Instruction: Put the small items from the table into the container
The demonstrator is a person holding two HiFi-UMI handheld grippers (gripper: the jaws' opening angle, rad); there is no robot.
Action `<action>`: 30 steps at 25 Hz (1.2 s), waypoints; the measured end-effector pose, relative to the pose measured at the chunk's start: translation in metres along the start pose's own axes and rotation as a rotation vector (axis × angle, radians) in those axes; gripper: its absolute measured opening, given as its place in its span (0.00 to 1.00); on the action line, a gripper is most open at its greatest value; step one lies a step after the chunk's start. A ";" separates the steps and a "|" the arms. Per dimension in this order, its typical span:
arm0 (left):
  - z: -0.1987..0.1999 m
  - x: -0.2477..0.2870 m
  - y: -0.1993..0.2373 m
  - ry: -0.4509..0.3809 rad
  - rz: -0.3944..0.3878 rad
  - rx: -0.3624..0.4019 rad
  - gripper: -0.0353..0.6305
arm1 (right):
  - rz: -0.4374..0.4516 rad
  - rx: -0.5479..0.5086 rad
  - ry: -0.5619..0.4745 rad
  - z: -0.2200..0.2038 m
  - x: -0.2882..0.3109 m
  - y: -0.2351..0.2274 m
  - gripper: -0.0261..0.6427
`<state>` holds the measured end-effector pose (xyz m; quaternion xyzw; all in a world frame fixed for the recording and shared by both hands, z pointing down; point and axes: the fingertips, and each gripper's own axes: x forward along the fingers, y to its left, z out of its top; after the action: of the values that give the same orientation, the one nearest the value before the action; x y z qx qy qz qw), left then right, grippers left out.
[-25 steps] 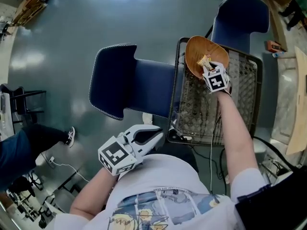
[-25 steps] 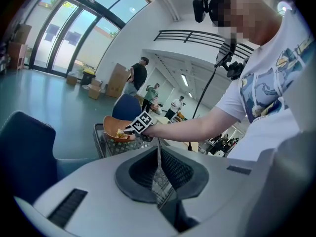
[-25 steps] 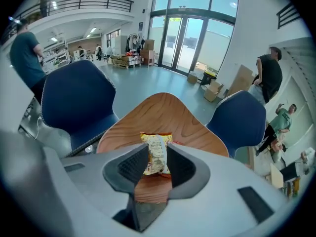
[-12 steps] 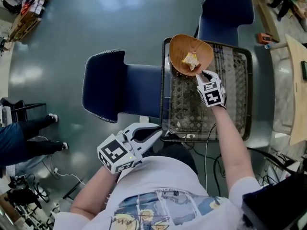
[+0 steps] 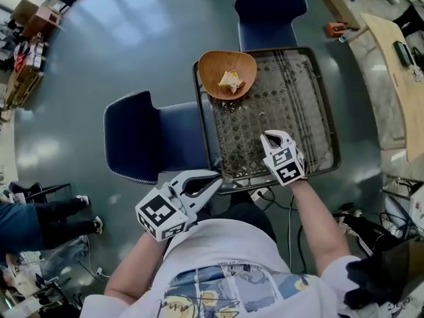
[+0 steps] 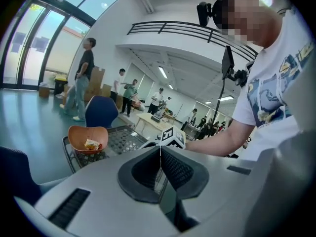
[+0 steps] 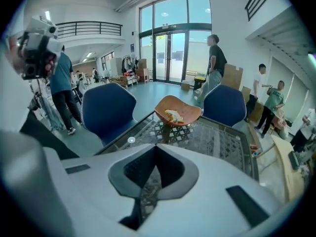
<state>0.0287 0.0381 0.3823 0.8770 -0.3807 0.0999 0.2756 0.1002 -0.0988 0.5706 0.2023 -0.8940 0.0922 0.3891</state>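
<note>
Head view: glass desk [image 5: 291, 105] w/ a patterned mesh top, dark frame round it. Orange-brown bowl [image 5: 212, 68] sits at the desk's far-left corner. One small yellowish item [image 5: 231, 81] lies inside the bowl, nr its middle.

Right tool [image 5: 268, 136] is over the desk's near edge, tips aimed toward the bowl but well apart from it. In the right gripper view the right tool [image 7: 156, 146] has its jaws closed together w/ nothing btwn them; the bowl [image 7: 190, 113] and the item [image 7: 174, 115] show straight ahead across the desk.

Left tool [image 5: 218, 179] is off the desk, just beside its near-left corner, close to the person's chest. The left gripper view shows the left tool [image 6: 160, 147] w/ jaws closed too, empty. The bowl [image 6: 79, 135] w/ the item [image 6: 91, 143] shows at left there.

Small round spot [image 5: 262, 116] on the desk top just ahead of the right tool; poss. a fitting, too small to tell.

Two blue chairs: one [image 5: 142, 138] left of the desk, one [image 5: 268, 2] at its far side. Light wooden table [image 5: 397, 58] off to the right. Several people [image 6: 85, 78] stand in the bkgd hall.
</note>
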 end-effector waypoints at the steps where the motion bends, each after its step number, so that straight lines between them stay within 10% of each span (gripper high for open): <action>1: -0.002 0.002 -0.004 0.007 -0.011 0.005 0.07 | 0.018 0.020 -0.015 -0.005 -0.013 0.012 0.05; 11: -0.014 -0.044 -0.053 0.040 -0.183 0.153 0.06 | -0.057 0.126 -0.142 0.001 -0.125 0.124 0.05; 30: -0.087 -0.210 -0.099 0.003 -0.324 0.207 0.06 | -0.235 0.185 -0.370 0.062 -0.210 0.340 0.05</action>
<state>-0.0421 0.2706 0.3330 0.9503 -0.2219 0.0939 0.1971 0.0415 0.2490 0.3719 0.3531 -0.9081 0.0893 0.2067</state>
